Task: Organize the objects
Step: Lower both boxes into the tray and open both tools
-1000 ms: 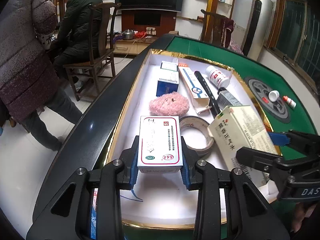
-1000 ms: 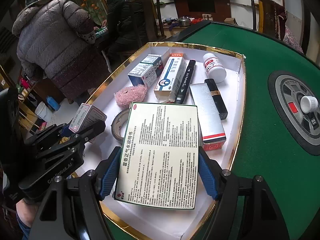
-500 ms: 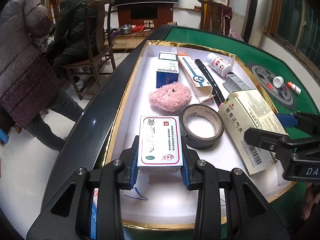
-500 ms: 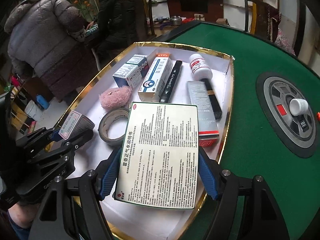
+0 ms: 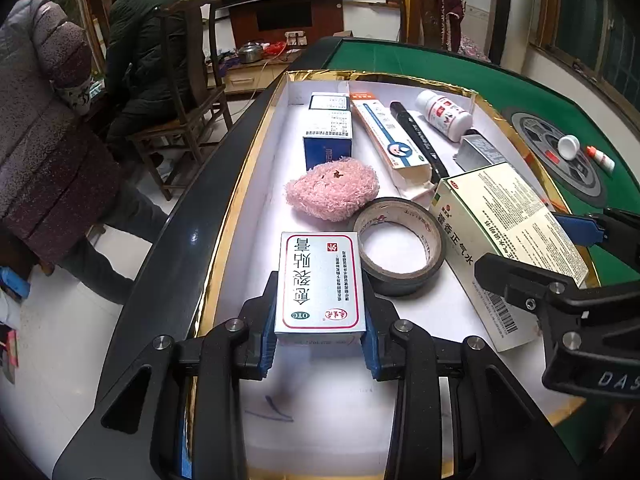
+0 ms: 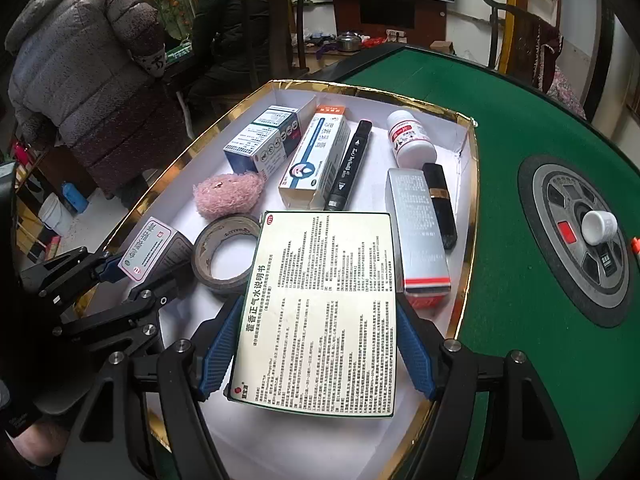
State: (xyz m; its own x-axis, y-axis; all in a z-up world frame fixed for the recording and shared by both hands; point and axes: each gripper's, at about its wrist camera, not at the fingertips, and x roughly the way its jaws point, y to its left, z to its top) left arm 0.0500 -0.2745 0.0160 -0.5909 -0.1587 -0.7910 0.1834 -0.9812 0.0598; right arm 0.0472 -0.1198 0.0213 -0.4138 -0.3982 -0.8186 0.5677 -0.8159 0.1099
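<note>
Silver carton [image 5: 478, 152] half hidden, marker [image 5: 420, 140] partly covered

A small white box [image 5: 320, 284] with a red border carries large upside-down Chinese characters, too inverted to read surely, and an "OTC" oval mark. A larger cream box [image 6: 320, 312] is headed "藿香正气水说明书" down its left edge, above dense fine print too small to read; its side face shows "藿香正气水" and a barcode. The right gripper [image 5: 560, 256] body shows the letters "DAS". Print on the other packages is illegible.
</note>
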